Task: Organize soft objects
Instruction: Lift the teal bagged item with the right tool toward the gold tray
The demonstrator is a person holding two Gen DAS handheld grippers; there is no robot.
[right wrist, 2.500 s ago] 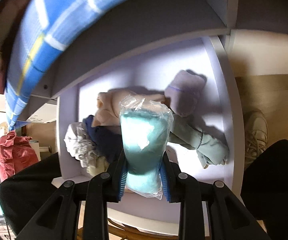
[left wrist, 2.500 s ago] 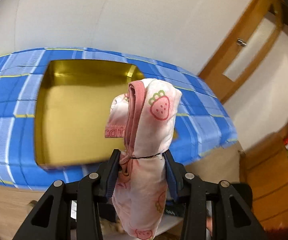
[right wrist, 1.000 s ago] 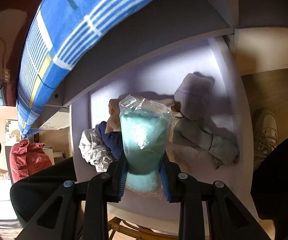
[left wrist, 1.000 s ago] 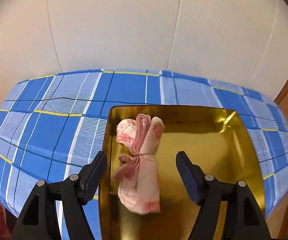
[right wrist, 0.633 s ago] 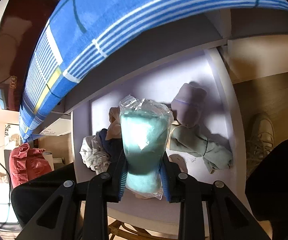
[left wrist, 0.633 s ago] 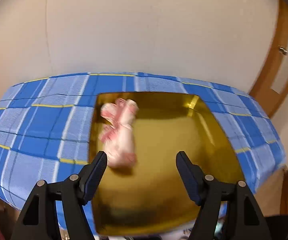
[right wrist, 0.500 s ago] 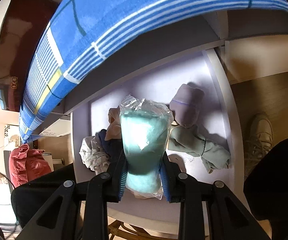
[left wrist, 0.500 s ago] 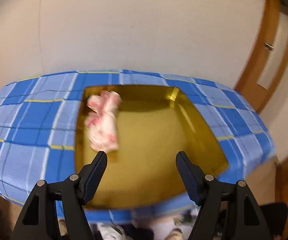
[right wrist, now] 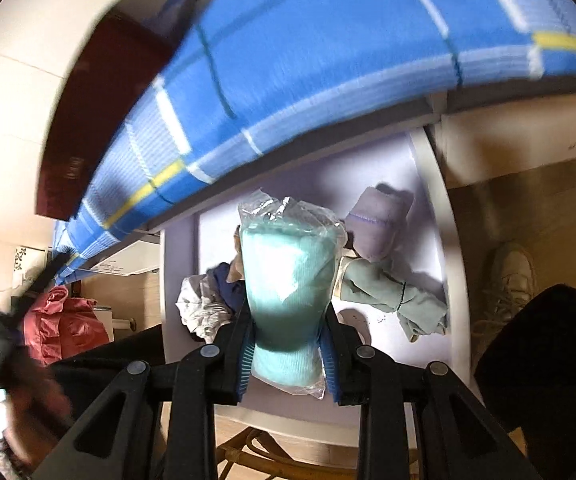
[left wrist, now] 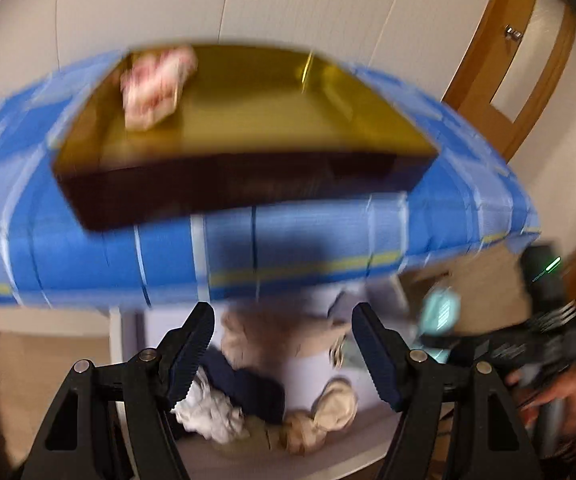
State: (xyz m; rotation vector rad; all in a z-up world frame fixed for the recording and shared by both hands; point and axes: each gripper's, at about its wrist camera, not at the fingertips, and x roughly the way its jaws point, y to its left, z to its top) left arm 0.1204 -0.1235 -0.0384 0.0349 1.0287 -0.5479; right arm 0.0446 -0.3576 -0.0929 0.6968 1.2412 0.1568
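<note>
Socks are the business here, and the pink strawberry-print pair (left wrist: 155, 84) is no longer in the left hand-held gripper (left wrist: 283, 344): its jaws stand apart with nothing between them, whereas a couple of seconds ago they were clamped on that bundle above the tray. The pair now lies in the far left corner of the gold tray (left wrist: 368, 140), which sits on the blue checked cloth (left wrist: 87, 248) over the worktop. Since the release, the left hand-held gripper has swung away from the tray and dipped toward the lower white shelf (left wrist: 312, 368) under the worktop, where the remaining bundles lie: a beige one (left wrist: 271, 340), a navy one (left wrist: 247, 388), a white one (left wrist: 207, 412) and a tan knotted one (left wrist: 328, 408) near the front edge. The view is smeared by that movement, so finer detail of the pile cannot be read. The right hand-held gripper (right wrist: 288, 344) is clenched on a teal sock bundle in clear plastic wrap (right wrist: 288, 280), as it has been throughout, held above the same shelf with a lilac bundle (right wrist: 376, 228) and a grey-green tied pair (right wrist: 392, 296) lying just beyond it. By my reading, one item is delivered, the teal one is lifted but not yet carried up to the tray, and the left side is free to pick its next bundle from the shelf.
</note>
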